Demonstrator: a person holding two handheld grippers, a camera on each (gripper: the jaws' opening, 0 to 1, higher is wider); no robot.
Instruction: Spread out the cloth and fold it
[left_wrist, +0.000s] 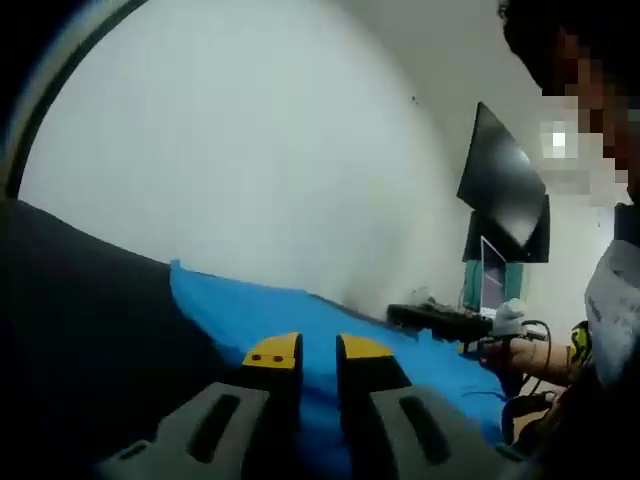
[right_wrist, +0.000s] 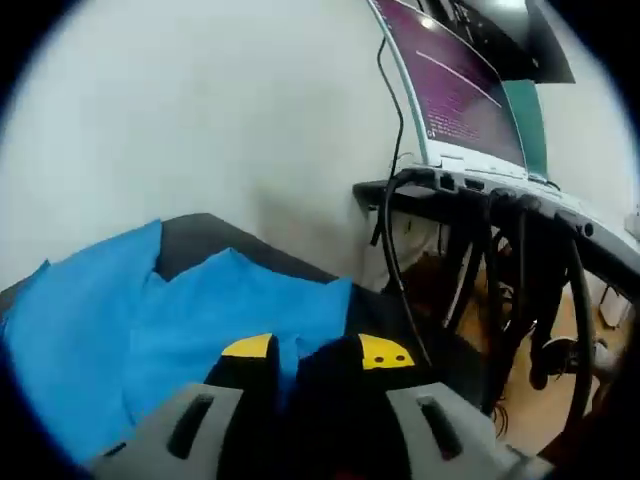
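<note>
Item: blue cloth (left_wrist: 300, 320), lying on a dark table (left_wrist: 90, 320) that stands against a white wall (left_wrist: 250, 130). In the right gripper view the cloth (right_wrist: 200, 320) lies rumpled, one layer overlapping another, with a peaked upper edge and bare dark table (right_wrist: 210, 235) behind it. Not spread flat as yet.

Item: left gripper (left_wrist: 317, 352), yellow-tipped, low over the near part of the cloth. Jaws stand close, a narrow strip of blue showing between them; whether they pinch cloth or merely hover over it, I cannot tell.

Item: right gripper (right_wrist: 312, 352), yellow-tipped, at the cloth's right-hand edge where blue meets dark. A sliver of blue shows between the jaws, which are close together; grip likewise cannot be told.

Item: laptop (right_wrist: 460, 90) with lit screen on a dark shelf (right_wrist: 480, 190) just beside the table, black cables (right_wrist: 390, 230) hanging from it. A person (left_wrist: 610, 300) stands at the far right of the left gripper view.

Hazards, as judged: a shallow bite on one layer would let the cloth slip when pulled taut; catching two overlapped layers would keep the rumple in. A wide sweep of the right gripper could snag the hanging cables.
</note>
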